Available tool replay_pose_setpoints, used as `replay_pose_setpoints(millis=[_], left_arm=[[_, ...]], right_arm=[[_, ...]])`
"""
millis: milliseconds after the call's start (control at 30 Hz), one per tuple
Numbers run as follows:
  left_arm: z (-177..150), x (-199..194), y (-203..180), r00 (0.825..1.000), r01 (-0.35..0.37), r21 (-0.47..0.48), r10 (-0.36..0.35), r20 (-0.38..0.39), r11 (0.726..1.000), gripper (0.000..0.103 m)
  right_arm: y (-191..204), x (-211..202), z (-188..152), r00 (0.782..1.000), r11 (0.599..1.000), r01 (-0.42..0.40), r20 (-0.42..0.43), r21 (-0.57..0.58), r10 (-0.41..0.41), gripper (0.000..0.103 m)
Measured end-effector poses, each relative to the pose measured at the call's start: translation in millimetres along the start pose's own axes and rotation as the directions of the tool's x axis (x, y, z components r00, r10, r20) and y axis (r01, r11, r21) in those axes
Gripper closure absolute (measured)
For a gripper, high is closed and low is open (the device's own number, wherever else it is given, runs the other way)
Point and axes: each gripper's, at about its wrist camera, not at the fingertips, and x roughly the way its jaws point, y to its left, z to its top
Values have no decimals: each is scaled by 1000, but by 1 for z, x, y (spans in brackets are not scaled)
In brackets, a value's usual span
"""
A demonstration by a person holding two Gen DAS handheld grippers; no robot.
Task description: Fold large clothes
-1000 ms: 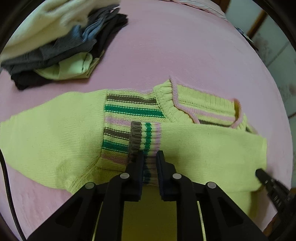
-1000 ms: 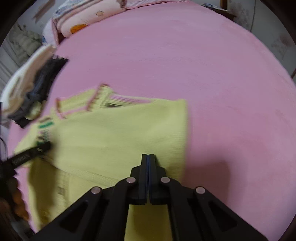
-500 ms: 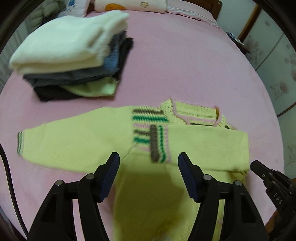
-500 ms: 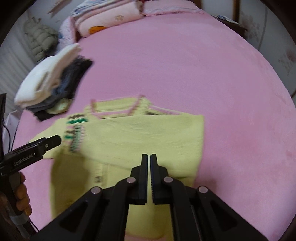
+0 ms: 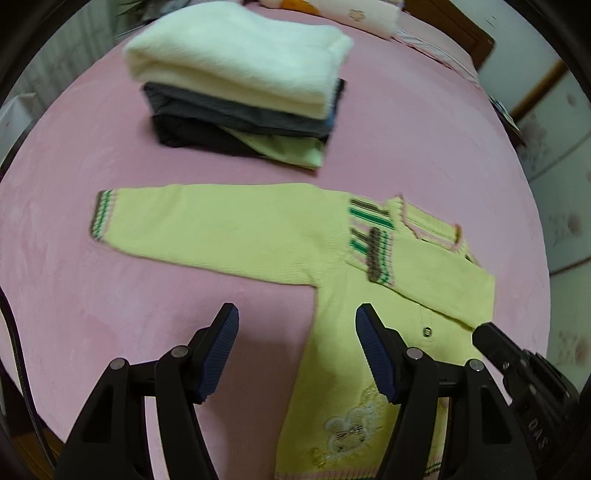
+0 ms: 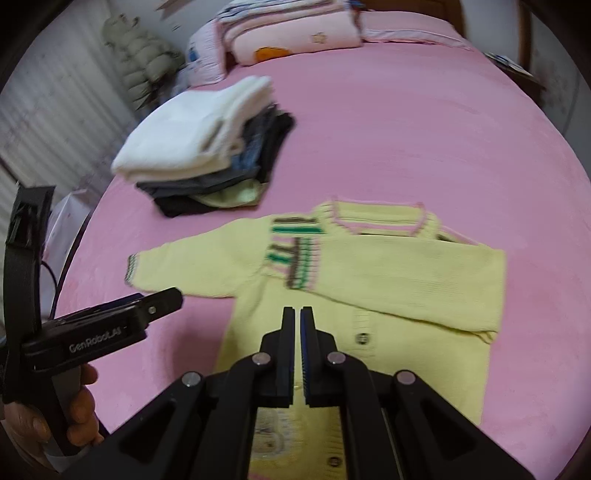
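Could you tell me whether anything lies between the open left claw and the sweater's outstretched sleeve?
Nothing visible does: only bare pink bedspread separates the left claw from the sleeve. The folded stack sits beyond it.

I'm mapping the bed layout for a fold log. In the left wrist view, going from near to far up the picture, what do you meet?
Left claw, open → yellow sweater with one sleeve spread out to the left → stack of folded clothes, a white one on top → pillow at the far end of the pink bed.
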Motion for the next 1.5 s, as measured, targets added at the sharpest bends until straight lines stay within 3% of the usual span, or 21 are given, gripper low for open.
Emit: replay_pose_setpoints(millis=[267,367,600,733,1000,1133,1233,1267,1300,1333,1367,1467,1500], left_arm=[[-7,-2,39,999,42,-80,-43,-5,996,38],[-12,1,61,999,51,-130,-51,2,990,27],[-12,23,136,997,77,-308,-75,18,948,20],[-4,46,185,989,145,-448,-145,35,882,19],[6,104,245,972,227,-655,-206,109,721,21],[8,114,251,968,251,-686,-177,177,683,21],[13,116,252,963,266,-688,-161,214,675,21],[14,116,252,962,270,-687,-151,229,675,29],[16,114,252,957,282,-679,-147,250,678,52],[21,114,252,953,293,-670,-154,260,682,67],[26,114,251,955,290,-665,-158,252,688,95],[34,112,246,956,281,-664,-145,254,693,96],[37,106,241,955,280,-648,-138,262,708,96]], right_arm=[[45,10,-2,998,996,-51,-25,-68,50,100],[61,17,-2,997,993,-66,-35,-101,62,100],[82,41,2,996,990,-83,-53,-118,77,98],[85,54,4,995,992,-86,-56,-88,81,86],[97,72,8,993,991,-106,-65,-84,101,85],[97,77,8,993,991,-106,-66,-78,101,85],[92,81,6,992,993,-108,-75,-55,104,85],[90,81,6,992,993,-108,-76,-48,104,85],[87,81,5,992,993,-106,-77,-41,103,85],[84,81,4,992,994,-104,-76,-34,101,85],[82,81,3,992,994,-101,-74,-29,99,85],[71,77,1,993,996,-92,-69,-2,91,85],[67,76,0,994,996,-89,-68,6,89,85]])
